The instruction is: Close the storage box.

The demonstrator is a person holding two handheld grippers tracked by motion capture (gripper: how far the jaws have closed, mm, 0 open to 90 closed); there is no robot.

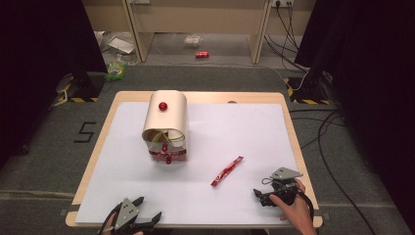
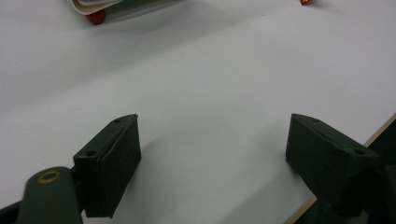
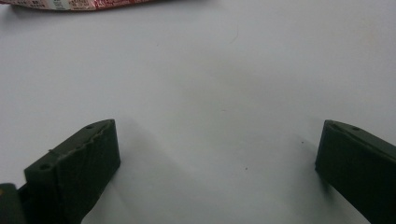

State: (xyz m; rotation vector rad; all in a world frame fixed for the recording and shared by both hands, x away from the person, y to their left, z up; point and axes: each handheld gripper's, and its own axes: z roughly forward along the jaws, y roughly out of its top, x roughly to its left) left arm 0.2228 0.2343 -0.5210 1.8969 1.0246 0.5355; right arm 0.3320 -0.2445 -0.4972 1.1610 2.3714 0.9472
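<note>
1. Jaws on the left gripper (image 1: pixel 148 209) stand wide apart with nothing between them, low over the white sheet (image 1: pixel 220 127) near the table's front edge
2. Right gripper (image 1: pixel 258 196) jaws gape wide too, holding nothing, at the front right
3. Red packet (image 1: pixel 227 170) lies flat on the sheet, near the right gripper but not touching
4. Cream box (image 1: pixel 166 120) with red knobs stands farther back, well apart from both grippers

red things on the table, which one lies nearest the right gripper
The long red packet, lying flat and alone on the white sheet, is nearest the right gripper. The red knobs sit farther off on the cream box.
</note>
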